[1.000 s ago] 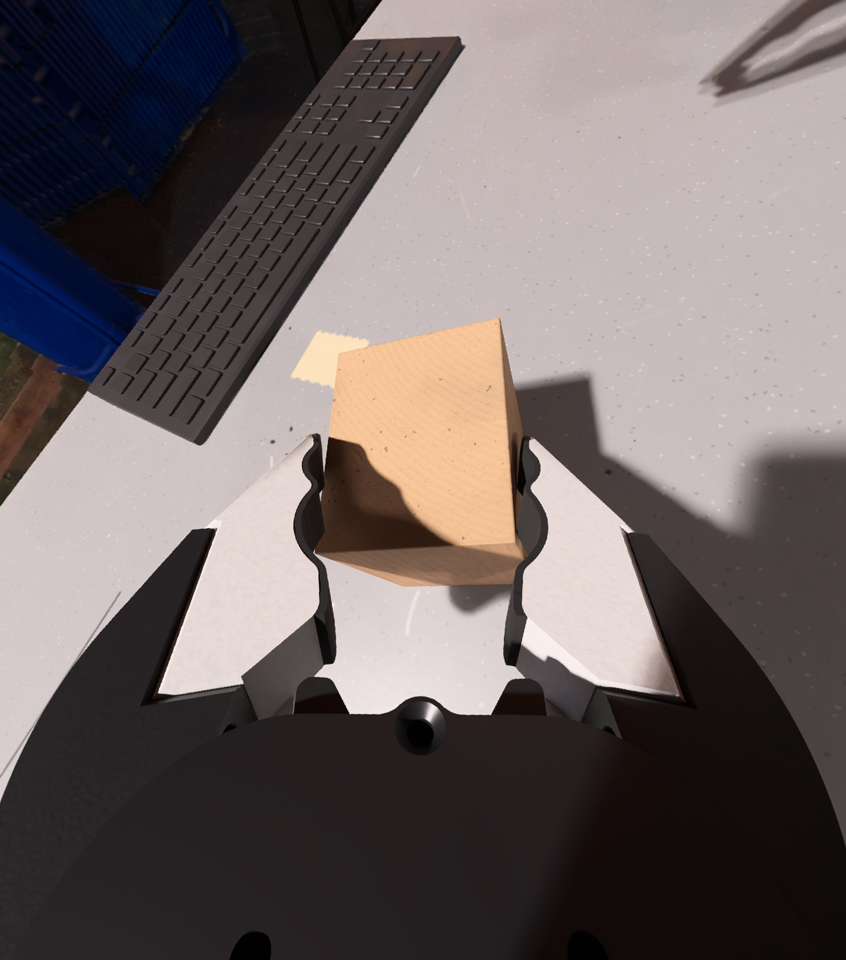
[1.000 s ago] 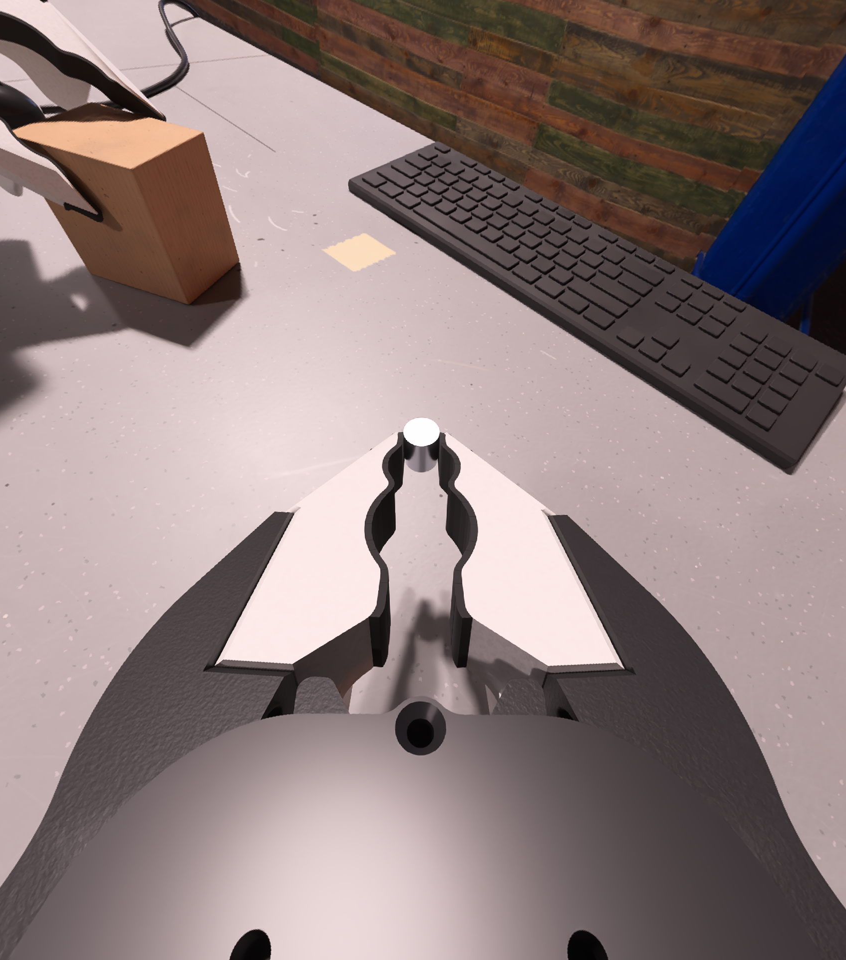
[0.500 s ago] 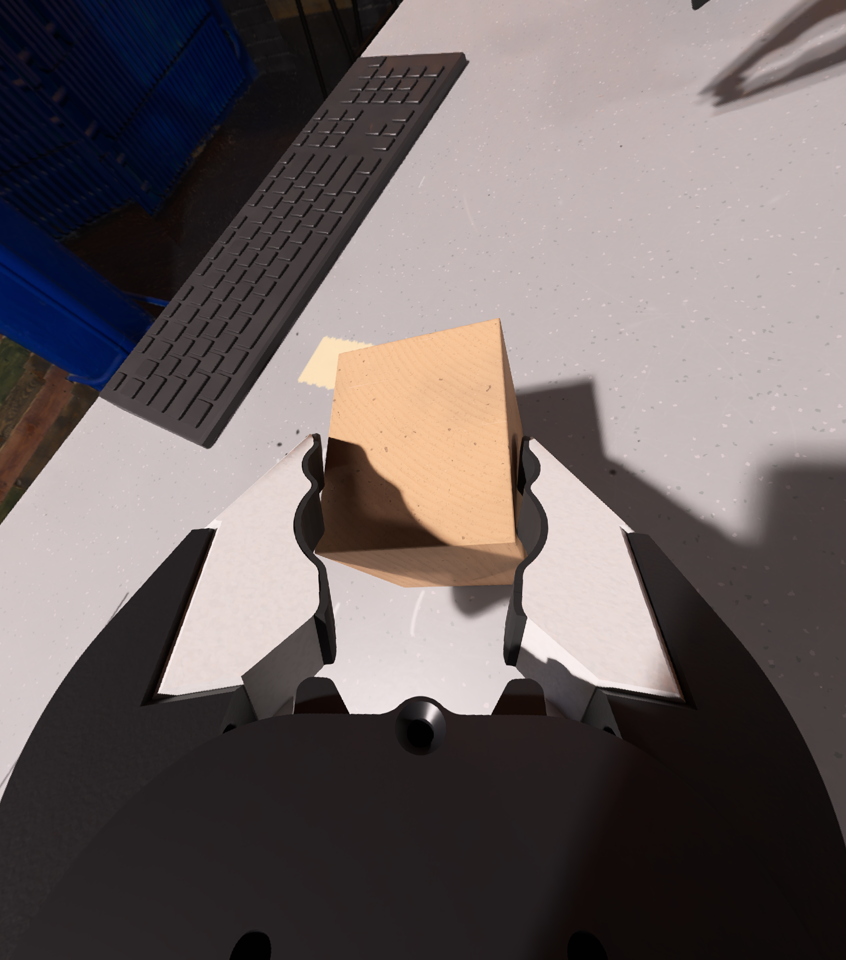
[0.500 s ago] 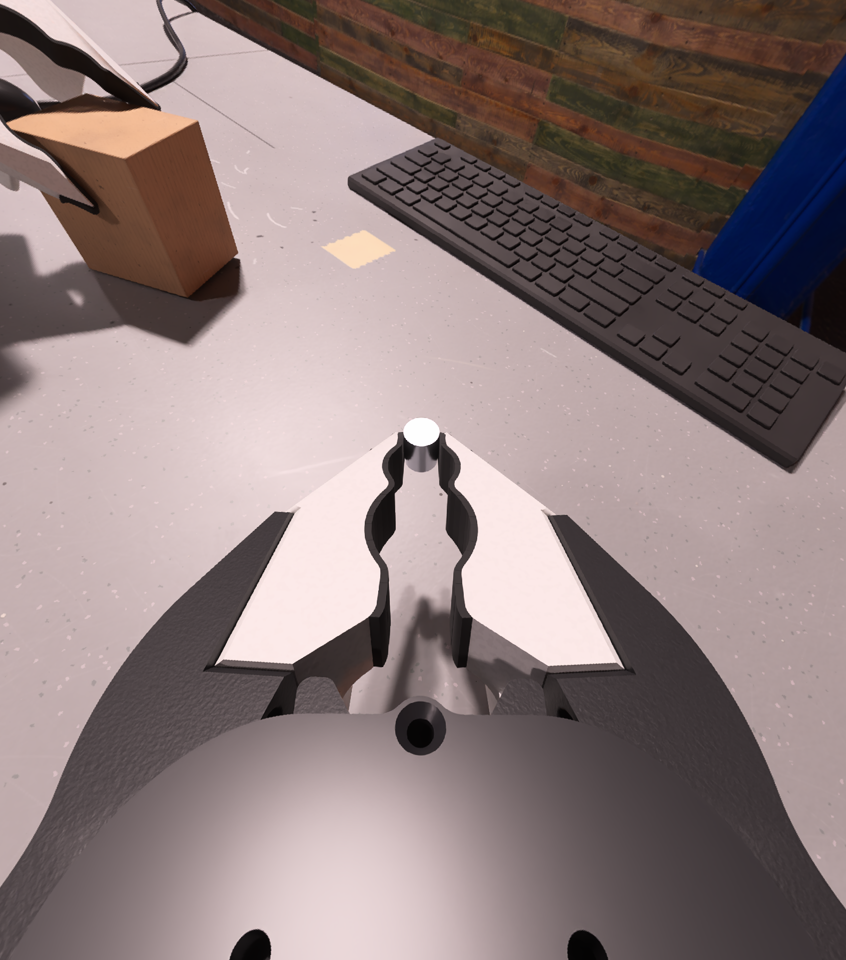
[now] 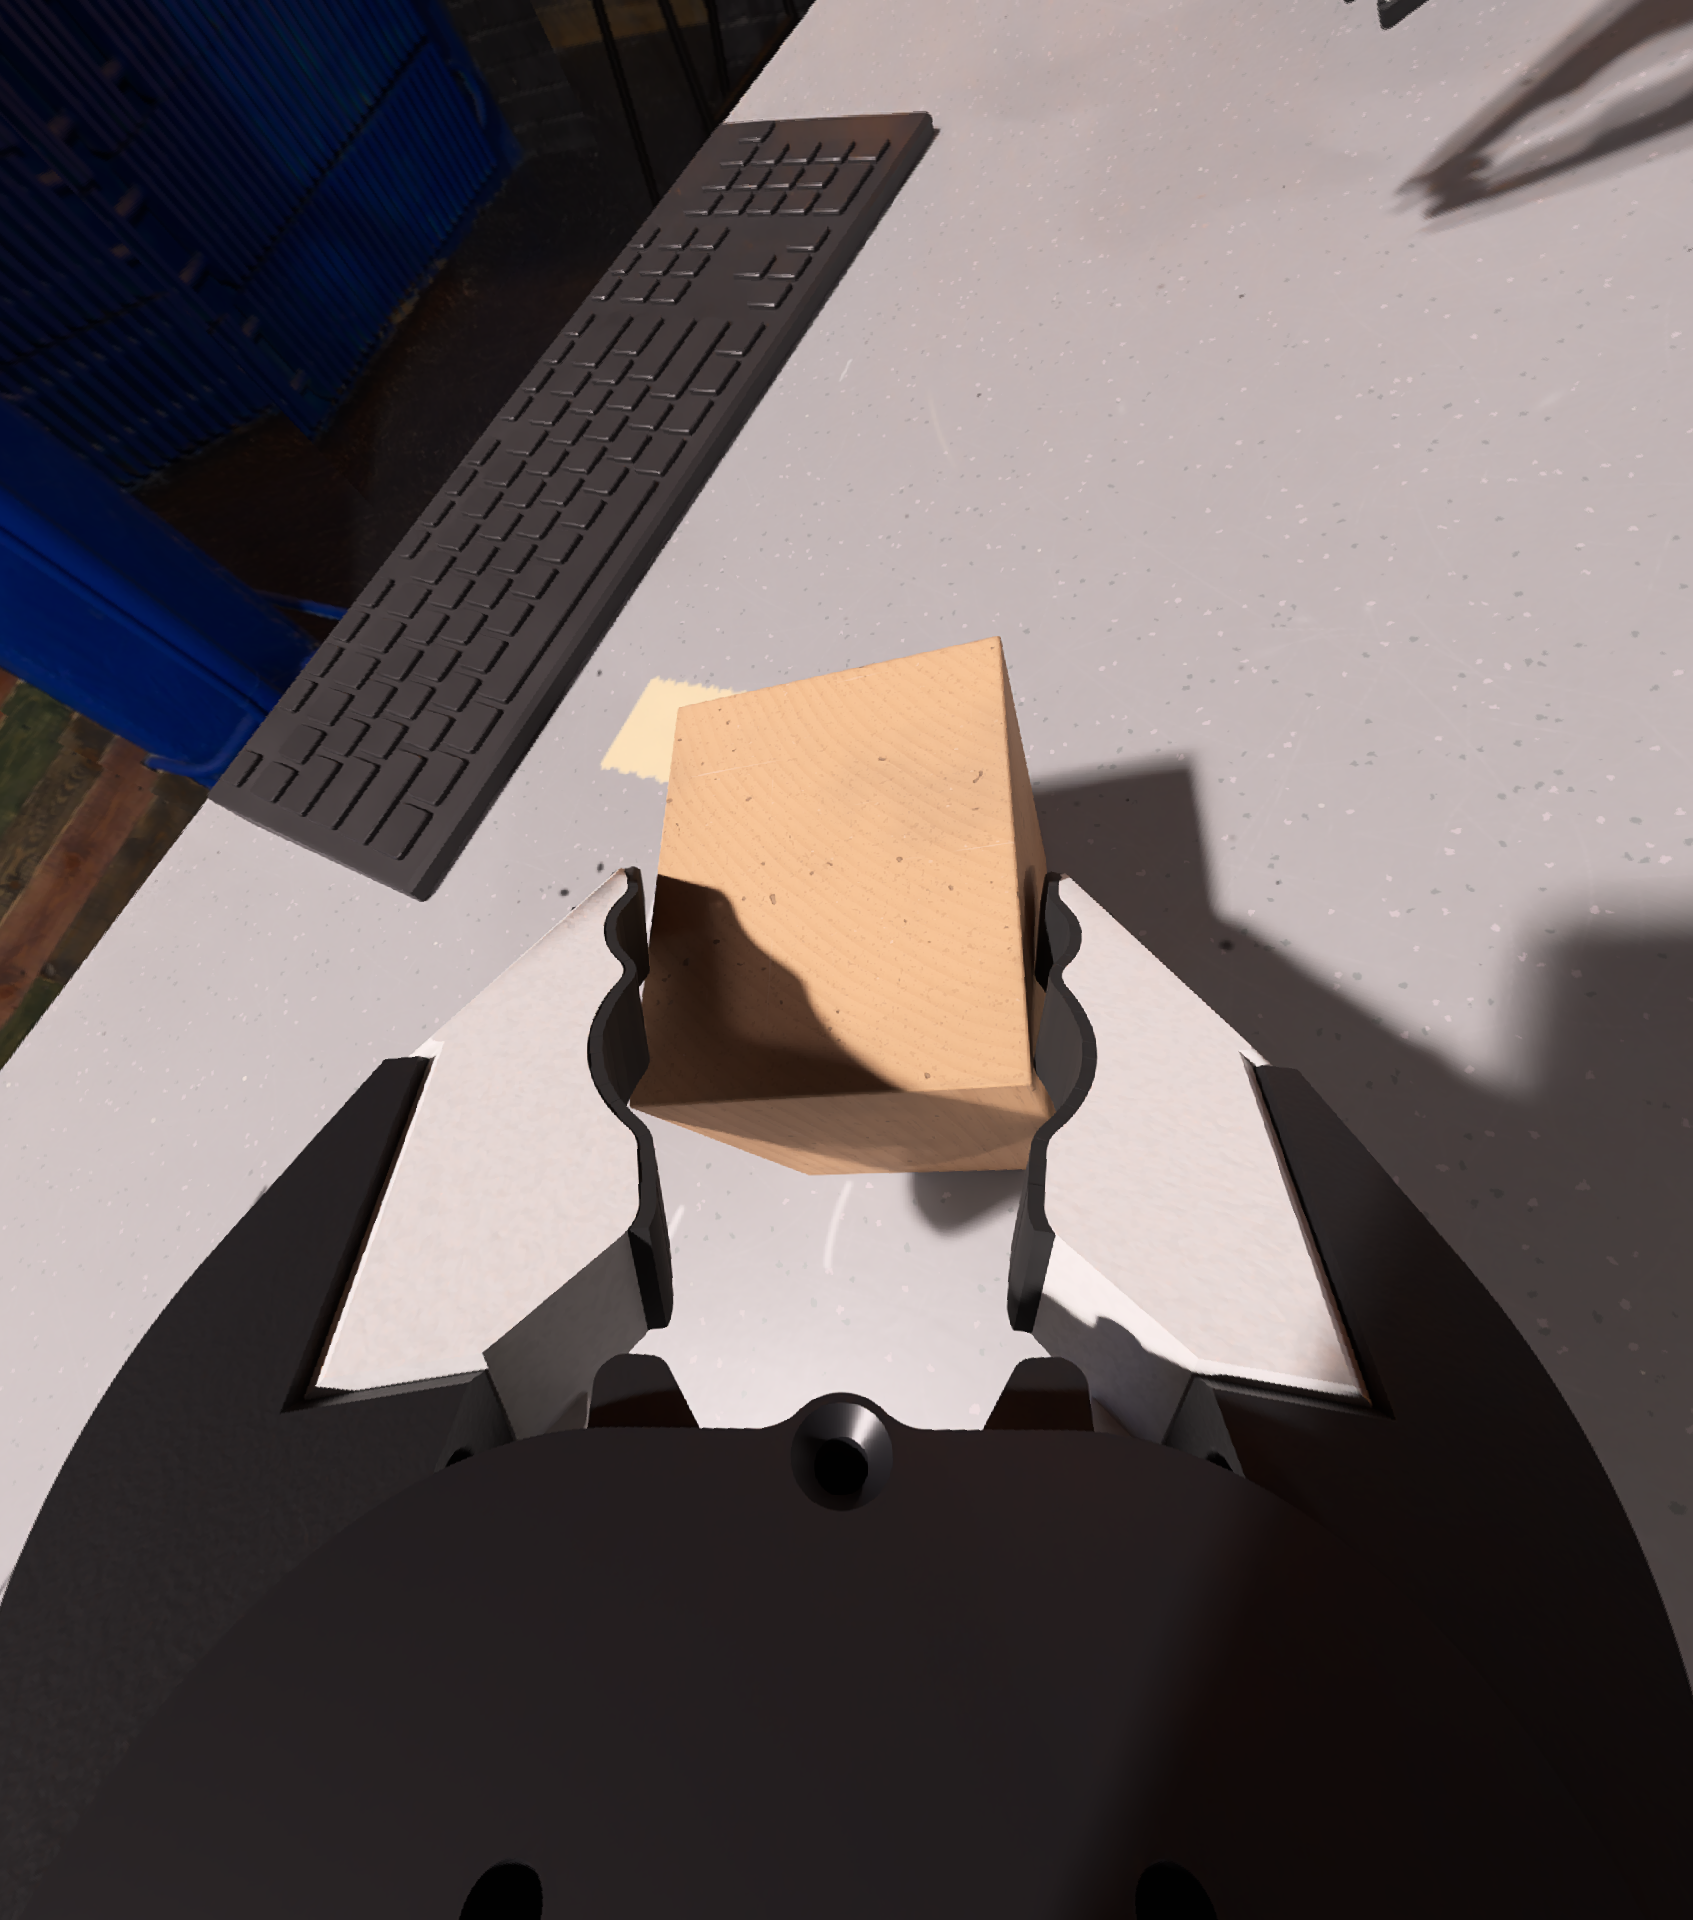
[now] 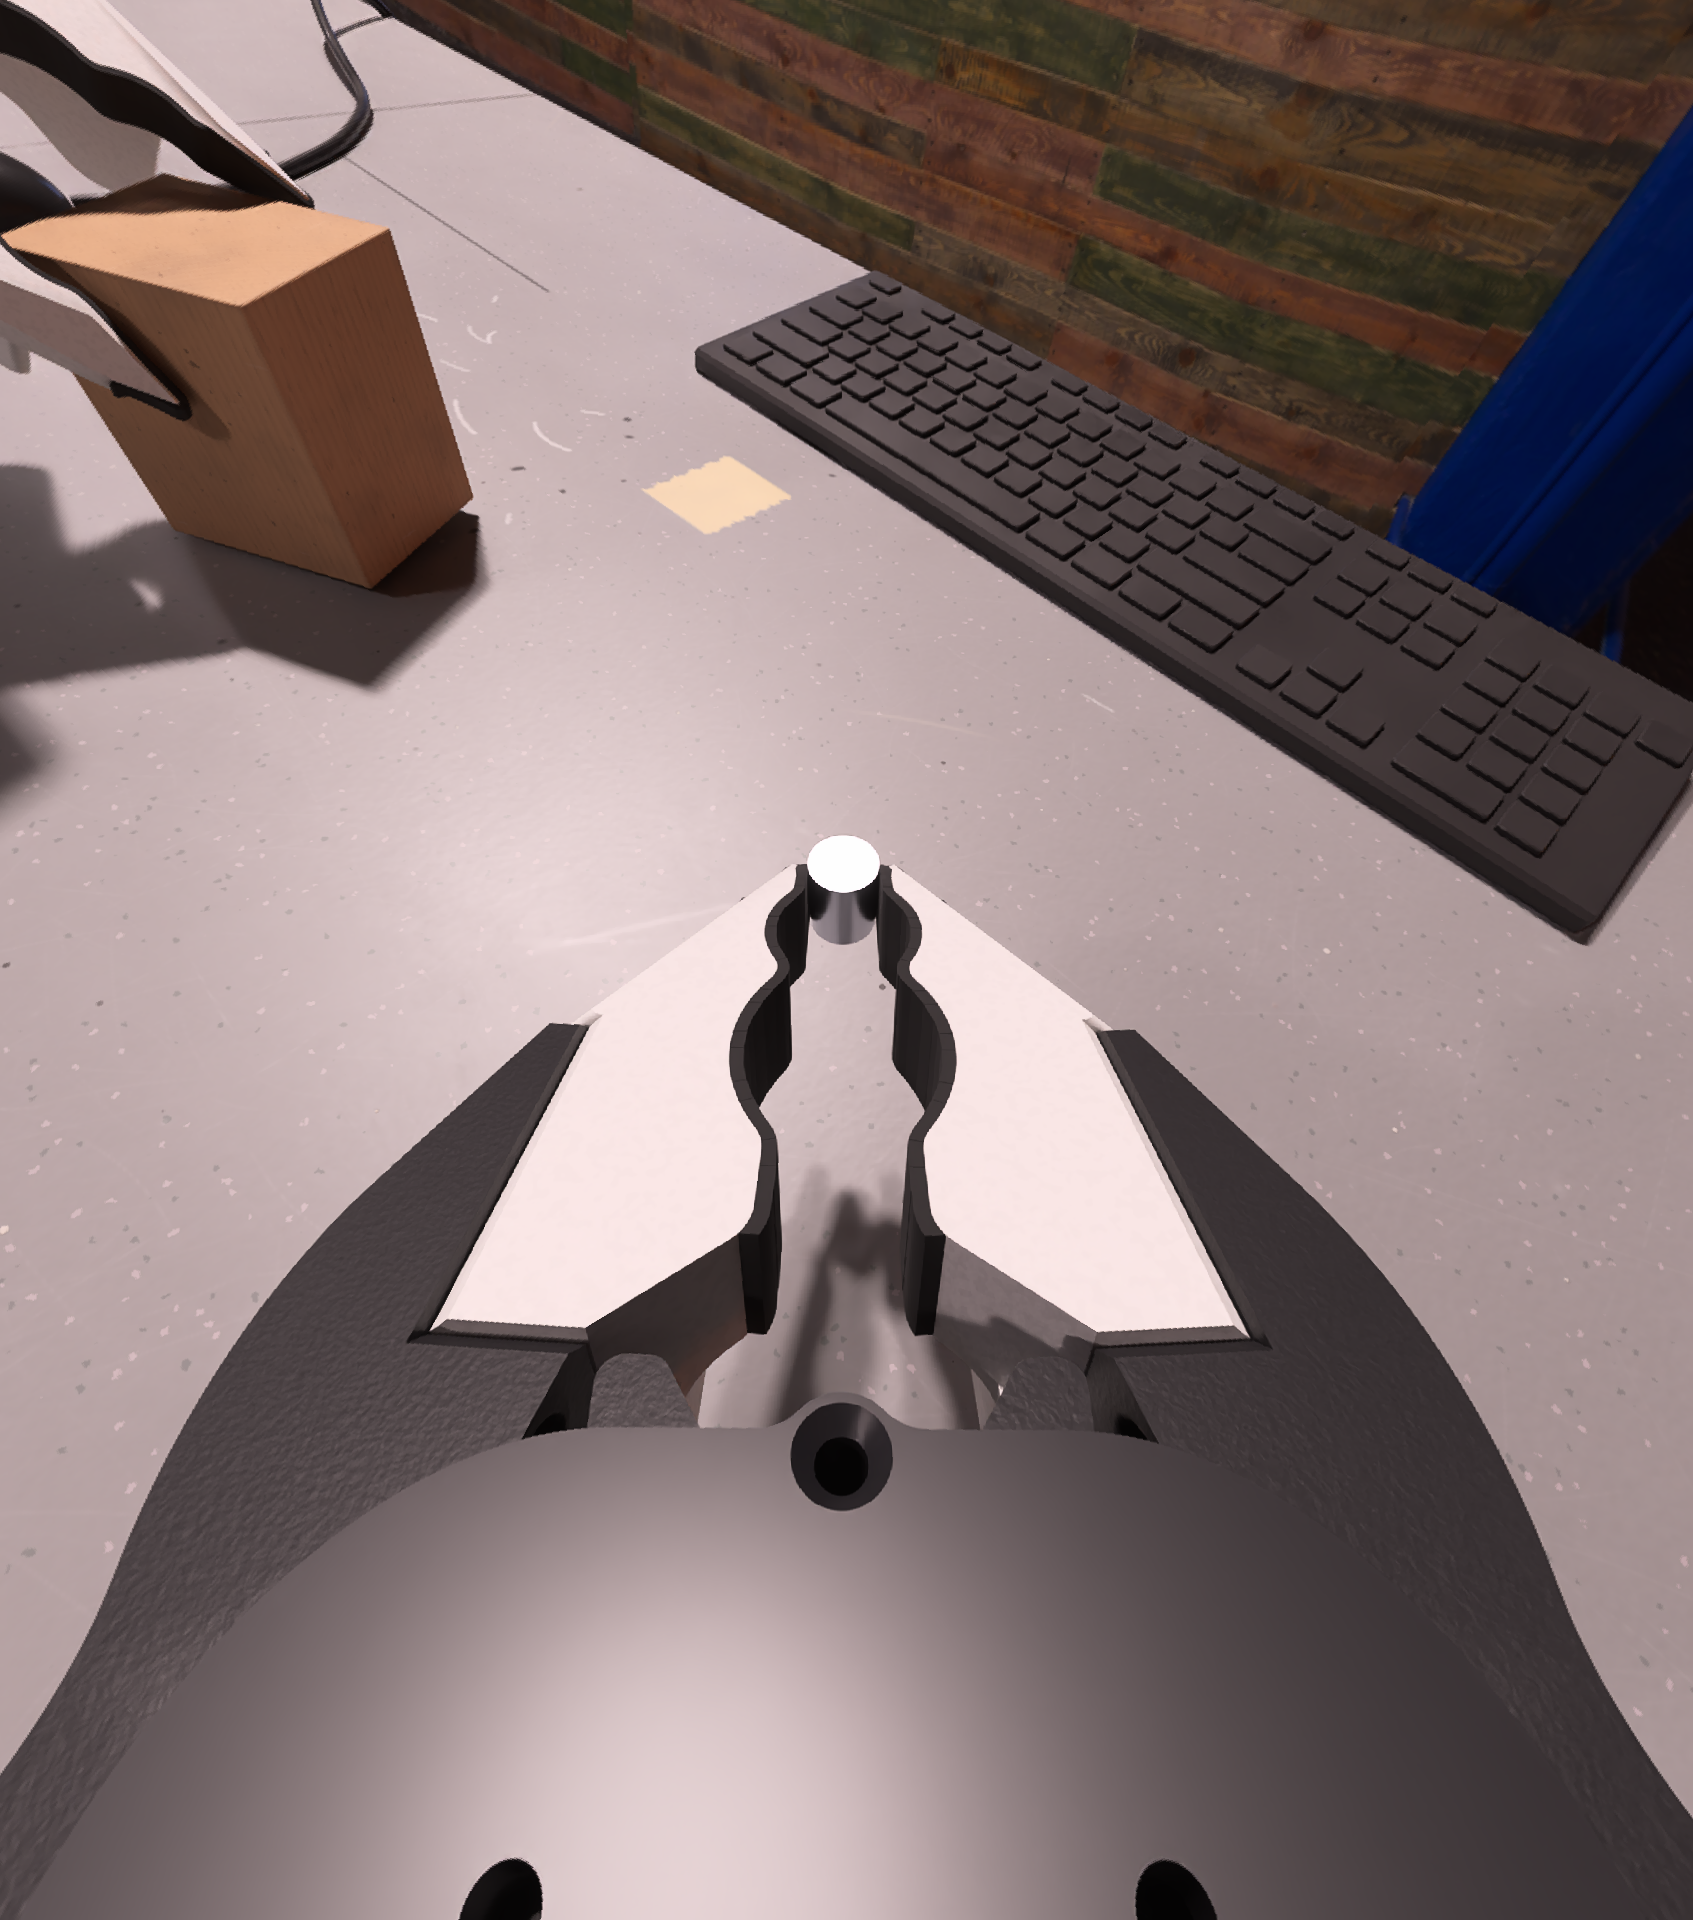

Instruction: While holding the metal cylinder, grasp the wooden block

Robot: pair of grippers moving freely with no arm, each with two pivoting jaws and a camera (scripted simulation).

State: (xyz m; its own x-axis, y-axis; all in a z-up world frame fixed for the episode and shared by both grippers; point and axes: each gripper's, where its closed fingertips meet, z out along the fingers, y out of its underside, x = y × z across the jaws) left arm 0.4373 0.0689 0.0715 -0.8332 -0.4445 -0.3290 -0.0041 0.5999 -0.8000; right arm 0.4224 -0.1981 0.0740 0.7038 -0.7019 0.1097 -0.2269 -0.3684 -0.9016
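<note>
Leaning wooden block [image 5: 837,914], long axis seemingly tilted, clamped.

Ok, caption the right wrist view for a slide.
Right tongs pinch the metal cylinder; left tongs grip the wooden block beside the keyboard.

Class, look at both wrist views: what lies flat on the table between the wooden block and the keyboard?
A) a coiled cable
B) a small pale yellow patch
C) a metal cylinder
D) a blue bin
B: the small pale yellow patch lies flat on the table between the wooden block and the keyboard.
</note>
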